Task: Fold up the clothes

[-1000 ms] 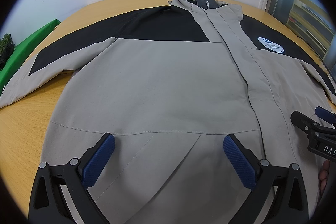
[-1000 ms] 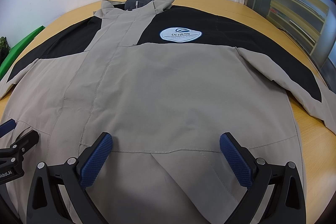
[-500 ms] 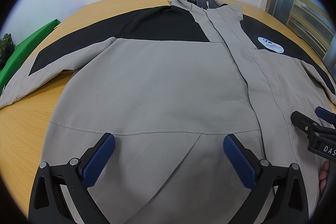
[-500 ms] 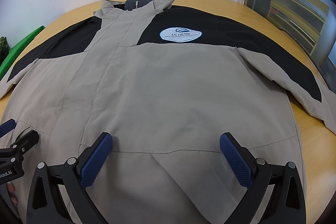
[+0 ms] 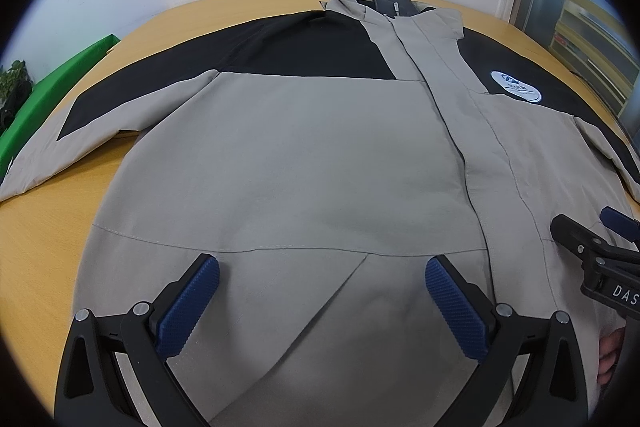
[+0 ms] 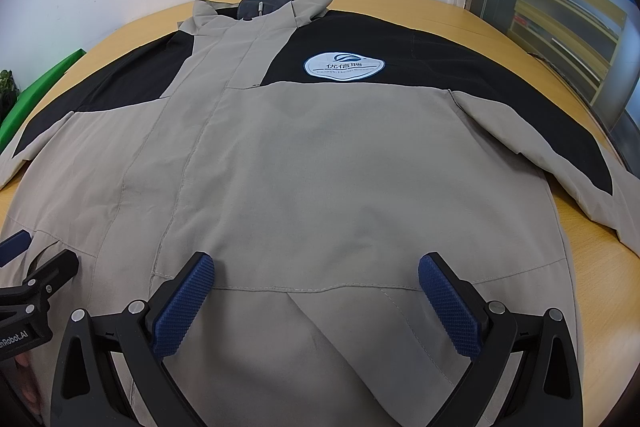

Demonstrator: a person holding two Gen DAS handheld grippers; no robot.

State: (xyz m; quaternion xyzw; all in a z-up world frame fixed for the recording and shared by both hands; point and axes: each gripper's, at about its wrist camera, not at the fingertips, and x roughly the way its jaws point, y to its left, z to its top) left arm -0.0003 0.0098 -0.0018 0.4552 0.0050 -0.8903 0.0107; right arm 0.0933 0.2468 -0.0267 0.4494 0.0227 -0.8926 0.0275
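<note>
Both grippers, left (image 5: 322, 301) and right (image 6: 316, 297), spread wide, seemingly just above the flat jacket (image 6: 320, 167).

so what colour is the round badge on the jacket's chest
White with a blue rim and logo, clearest in the right wrist view.

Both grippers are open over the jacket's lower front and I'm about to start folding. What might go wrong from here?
1. The jacket lies flat, so an open right gripper or left gripper may pinch only the top layer, and the fold drags unevenly.
2. The right sleeve runs to the table edge and might slide off when tugged.
3. The grippers sit close together, so they may collide.
</note>
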